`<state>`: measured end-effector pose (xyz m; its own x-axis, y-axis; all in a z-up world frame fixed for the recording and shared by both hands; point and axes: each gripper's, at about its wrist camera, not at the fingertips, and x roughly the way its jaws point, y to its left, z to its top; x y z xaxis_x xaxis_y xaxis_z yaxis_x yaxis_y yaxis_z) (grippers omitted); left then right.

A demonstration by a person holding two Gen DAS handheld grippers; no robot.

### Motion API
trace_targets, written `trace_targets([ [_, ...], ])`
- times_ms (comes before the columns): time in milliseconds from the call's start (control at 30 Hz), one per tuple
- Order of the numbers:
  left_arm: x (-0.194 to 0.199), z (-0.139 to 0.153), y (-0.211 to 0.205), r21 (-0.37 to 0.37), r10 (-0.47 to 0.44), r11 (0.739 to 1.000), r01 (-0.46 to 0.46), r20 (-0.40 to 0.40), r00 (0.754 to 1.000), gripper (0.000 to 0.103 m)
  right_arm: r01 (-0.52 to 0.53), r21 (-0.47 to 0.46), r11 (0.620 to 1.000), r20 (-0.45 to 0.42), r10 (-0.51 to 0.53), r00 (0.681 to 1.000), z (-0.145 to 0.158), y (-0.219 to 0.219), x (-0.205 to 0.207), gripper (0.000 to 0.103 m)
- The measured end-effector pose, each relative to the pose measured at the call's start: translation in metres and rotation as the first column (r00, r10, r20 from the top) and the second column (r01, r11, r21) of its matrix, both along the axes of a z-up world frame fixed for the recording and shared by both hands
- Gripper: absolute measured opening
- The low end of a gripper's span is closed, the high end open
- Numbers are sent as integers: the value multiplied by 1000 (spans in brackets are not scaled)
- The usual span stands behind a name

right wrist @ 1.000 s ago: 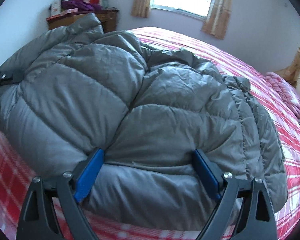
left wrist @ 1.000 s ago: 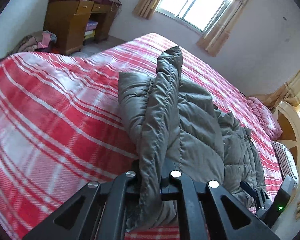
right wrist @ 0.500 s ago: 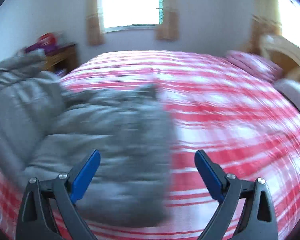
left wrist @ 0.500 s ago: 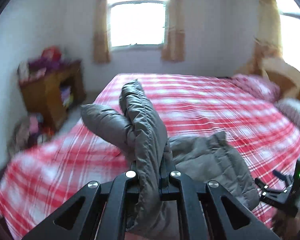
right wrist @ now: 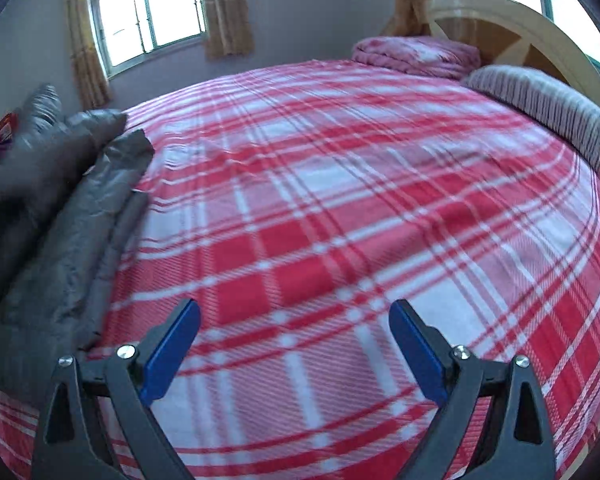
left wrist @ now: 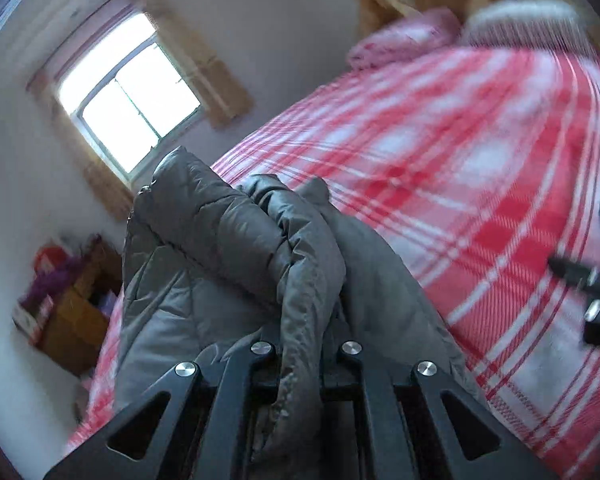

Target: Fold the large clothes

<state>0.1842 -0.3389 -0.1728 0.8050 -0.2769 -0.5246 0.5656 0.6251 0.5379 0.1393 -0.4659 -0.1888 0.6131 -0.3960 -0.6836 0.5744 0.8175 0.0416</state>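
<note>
A grey puffer jacket (left wrist: pixel 228 264) is bunched and lifted over the red plaid bed (left wrist: pixel 480 152). My left gripper (left wrist: pixel 306 344) is shut on a thick fold of the jacket's edge, which drapes down between the jaws. In the right wrist view the jacket (right wrist: pixel 56 200) lies at the left edge of the bed (right wrist: pixel 340 208). My right gripper (right wrist: pixel 294 344) is open and empty over bare bedspread, to the right of the jacket, its blue pads (right wrist: pixel 172 344) wide apart. It shows blurred at the right edge of the left wrist view (left wrist: pixel 592 292).
A pink folded quilt (right wrist: pixel 416 54) and a striped pillow (right wrist: pixel 540 100) lie at the head of the bed by the wooden headboard (right wrist: pixel 512 28). A window with tan curtains (right wrist: pixel 148 12) is on the far wall. A cluttered wooden desk (left wrist: pixel 68 308) stands at the left.
My right gripper has let go of the jacket and swung right over bare bedspread. My left gripper has kept its hold, lifting and turning the jacket toward the head of the bed.
</note>
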Motion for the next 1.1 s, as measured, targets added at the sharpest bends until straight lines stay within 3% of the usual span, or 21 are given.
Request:
trace_targets([
  [167,-15,2,-3,55,-4,998,0,61,998,13,-7,17,1000,14,7,1000,0,-5,-8,97],
  [233,-27,17,1,51,-17,999,11,105,994,25,-7,22,1000,15,7,1000,1,-5,-8,97],
  [300,-46,36,9,20,-61,998,58,150,987,66,-5,22,1000,14,4,1000,2,-6,-9,97],
  [367,-63,56,20,-27,-85,995,92,190,978,91,3,10,1000,14,-3,1000,6,-8,-9,97],
  [433,-75,77,39,-84,-108,988,126,192,976,93,9,-3,1000,12,-9,1000,15,-10,-9,97],
  [533,-65,101,74,-157,-54,984,80,167,985,93,17,-37,999,28,-16,999,34,-10,-8,97],
  [633,-11,110,117,-224,140,968,-111,116,983,96,-17,-60,998,80,21,997,74,2,3,97],
  [700,46,107,148,-245,327,920,-306,47,944,96,-65,-71,995,106,73,992,98,16,17,97],
  [733,72,103,162,-256,402,886,-386,9,916,96,-116,-56,992,131,123,984,113,28,30,97],
  [767,105,97,181,-272,484,834,-481,-57,873,96,-145,-38,989,147,149,978,118,35,37,97],
  [800,126,92,193,-281,527,798,-533,-104,844,96,-181,-19,983,165,182,969,128,46,50,97],
  [867,157,81,209,-288,573,753,-591,-154,805,96,-260,-8,966,172,257,951,138,73,76,96],
  [933,178,66,213,-269,599,733,-625,-179,780,96,-318,43,947,147,308,940,132,92,101,88],
  [1033,199,42,205,-239,583,727,-644,-282,762,96,-342,130,931,53,338,940,101,108,129,73],
  [1100,193,37,192,-264,543,739,-619,-311,780,96,-347,157,925,5,351,937,81,113,129,60],
])
